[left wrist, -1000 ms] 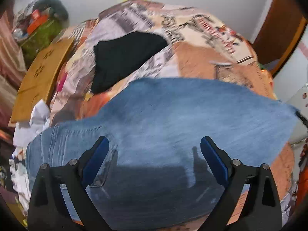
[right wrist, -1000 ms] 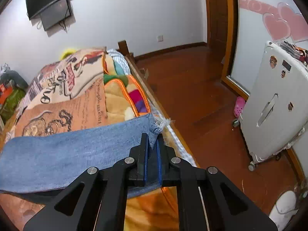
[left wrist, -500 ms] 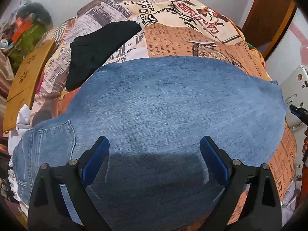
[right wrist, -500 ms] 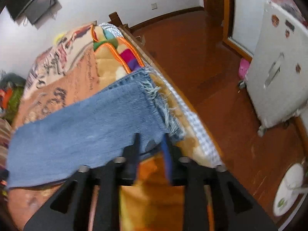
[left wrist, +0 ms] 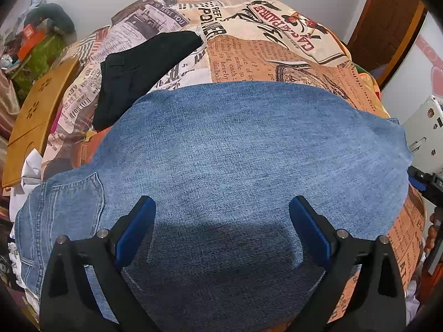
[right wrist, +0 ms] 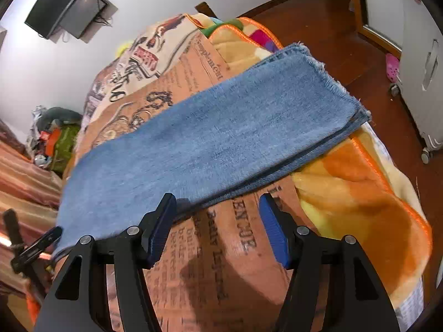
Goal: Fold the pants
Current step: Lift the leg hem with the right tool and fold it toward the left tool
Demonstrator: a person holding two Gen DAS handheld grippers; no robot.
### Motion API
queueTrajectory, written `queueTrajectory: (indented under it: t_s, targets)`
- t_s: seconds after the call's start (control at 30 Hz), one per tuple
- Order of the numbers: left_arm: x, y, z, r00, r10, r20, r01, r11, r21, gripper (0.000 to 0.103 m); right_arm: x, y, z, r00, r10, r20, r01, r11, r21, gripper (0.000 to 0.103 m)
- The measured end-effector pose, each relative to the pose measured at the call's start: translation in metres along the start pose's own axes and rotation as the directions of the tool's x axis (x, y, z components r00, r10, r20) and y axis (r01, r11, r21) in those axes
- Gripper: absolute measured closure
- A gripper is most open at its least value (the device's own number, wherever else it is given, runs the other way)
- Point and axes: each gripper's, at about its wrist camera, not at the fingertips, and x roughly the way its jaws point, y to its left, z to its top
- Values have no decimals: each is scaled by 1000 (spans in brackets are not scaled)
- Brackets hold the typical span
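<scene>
the jeans (left wrist: 235, 166) lie flat on the newspaper-print blanket (left wrist: 271, 55), legs stacked one over the other, frayed hems (right wrist: 335, 83) toward the blanket's orange plush side (right wrist: 354, 182), waist and back pocket at the opposite end. your left gripper (left wrist: 221, 221) hangs over the thigh area with its jaws spread wide, holding nothing. your right gripper (right wrist: 218, 215) is also spread, empty, just off the jeans' near long edge, one pad over the denim and one over bare blanket. risks as i judge them: pinch from here and you may catch only the top leg, so the lower leg lags and the fold skews. you may also bite blanket along with denim and drag it up. the hems sit near the bed's drop-off, so a loose lift could let them slide floorward. a black garment (left wrist: 138, 66) lies just beyond the jeans' far edge; keep the fold from sweeping into it.
</scene>
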Motion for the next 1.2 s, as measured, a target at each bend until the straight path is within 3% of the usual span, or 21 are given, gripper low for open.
queueTrajectory:
  t_s: [0.37, 0.43, 0.5, 0.63, 0.8, 1.03, 1.2]
  targets:
    - [2, 0, 0, 1000, -16, 13, 16, 1000, -5, 1, 29, -9, 19, 1000, 12, 22, -14, 996, 91, 40]
    - [2, 0, 0, 1000, -18, 13, 18, 1000, -5, 2, 29, -10, 22, 1000, 6, 26, -8, 996, 92, 45]
    - [2, 0, 0, 1000, -19, 14, 19, 1000, -6, 2, 28, -10, 27, 999, -18, 36, 15, 997, 81, 69]
    - [2, 0, 0, 1000, -19, 13, 19, 1000, -3, 2, 21, -7, 34, 996, -42, 73, 38, 997, 61, 86]
    - [-4, -3, 0, 1000, -27, 16, 27, 999, 20, 2, -7, 19, 43, 986, -38, 165, 45, 998, -37, 90]
    - [-39, -9, -4, 993, -45, 106, 39, 998, 56, 2, -53, 77, 59, 962, 61, 266, -16, 986, -168, 94]
    - [-66, -1, -2, 983, -68, 169, 60, 997, 50, 2, -73, 135, 54, 946, 142, 292, -49, 952, -303, 94]
